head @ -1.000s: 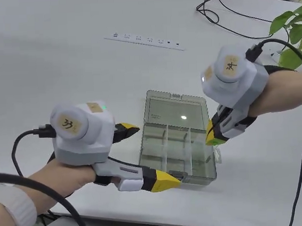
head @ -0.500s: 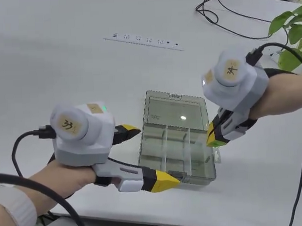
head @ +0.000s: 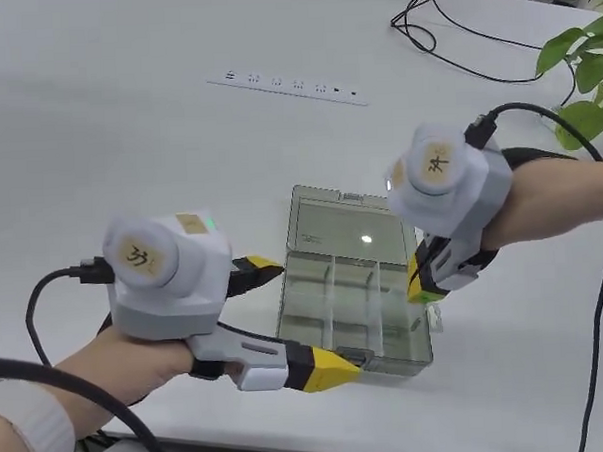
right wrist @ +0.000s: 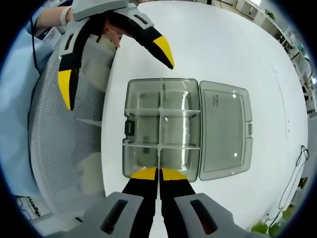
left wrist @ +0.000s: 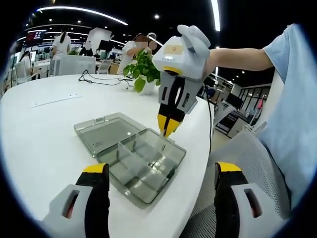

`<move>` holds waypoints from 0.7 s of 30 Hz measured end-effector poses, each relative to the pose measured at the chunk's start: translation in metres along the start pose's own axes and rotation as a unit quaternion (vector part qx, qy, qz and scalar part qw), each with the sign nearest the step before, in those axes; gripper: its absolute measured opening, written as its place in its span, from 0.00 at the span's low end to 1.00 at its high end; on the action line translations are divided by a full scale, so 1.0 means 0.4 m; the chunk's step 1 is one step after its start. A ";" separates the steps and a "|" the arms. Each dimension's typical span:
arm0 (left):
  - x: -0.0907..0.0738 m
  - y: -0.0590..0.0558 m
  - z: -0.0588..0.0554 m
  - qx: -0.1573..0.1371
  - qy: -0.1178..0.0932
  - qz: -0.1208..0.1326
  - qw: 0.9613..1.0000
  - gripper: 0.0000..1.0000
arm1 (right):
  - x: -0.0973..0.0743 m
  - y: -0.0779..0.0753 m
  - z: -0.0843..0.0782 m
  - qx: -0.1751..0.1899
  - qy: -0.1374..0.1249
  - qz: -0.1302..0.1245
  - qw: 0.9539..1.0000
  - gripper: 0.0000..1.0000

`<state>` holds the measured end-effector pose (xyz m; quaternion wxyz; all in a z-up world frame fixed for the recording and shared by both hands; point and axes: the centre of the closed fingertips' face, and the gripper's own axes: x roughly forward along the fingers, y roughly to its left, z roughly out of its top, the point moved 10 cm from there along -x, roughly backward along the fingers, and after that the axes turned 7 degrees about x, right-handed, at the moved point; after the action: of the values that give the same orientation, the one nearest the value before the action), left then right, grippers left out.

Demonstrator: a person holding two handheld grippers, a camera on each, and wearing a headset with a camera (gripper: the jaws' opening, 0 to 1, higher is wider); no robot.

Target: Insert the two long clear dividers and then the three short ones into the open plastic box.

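Note:
The clear plastic box lies open near the table's front edge, its lid folded back flat. Clear dividers stand crosswise inside it. My right gripper sits at the box's right rim, shut on a clear divider that runs across the box between its walls. In the left gripper view the right gripper points down at the far rim of the box. My left gripper is open, with one jaw at the box's near left corner and the other along its left side, touching nothing. In its own view the left gripper holds nothing.
A white power strip lies further back on the table, and a black cable loops at the far right beside a green plant. The table's front edge runs just below the box. A grey mesh chair stands off that edge.
My right gripper has shifted left and slightly down, closer over the box's right rim. The left gripper has hardly moved.

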<state>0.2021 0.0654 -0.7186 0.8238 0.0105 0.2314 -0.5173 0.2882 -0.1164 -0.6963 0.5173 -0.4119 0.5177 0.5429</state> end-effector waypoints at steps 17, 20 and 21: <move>-0.005 0.001 -0.004 -0.002 0.003 0.000 1.000 0.88 | 0.067 0.012 -0.003 -0.008 0.006 -0.008 1.000 0.02; -0.004 0.002 -0.004 -0.002 0.003 -0.002 1.000 0.88 | 0.078 0.013 -0.004 -0.006 0.007 -0.012 1.000 0.02; -0.004 0.002 -0.003 -0.002 0.003 -0.002 1.000 0.88 | 0.081 0.012 -0.004 -0.004 0.007 -0.013 1.000 0.02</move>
<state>0.2017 0.0674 -0.7194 0.8223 0.0099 0.2348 -0.5182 0.2791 -0.1132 -0.7277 0.5187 -0.4246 0.5141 0.5351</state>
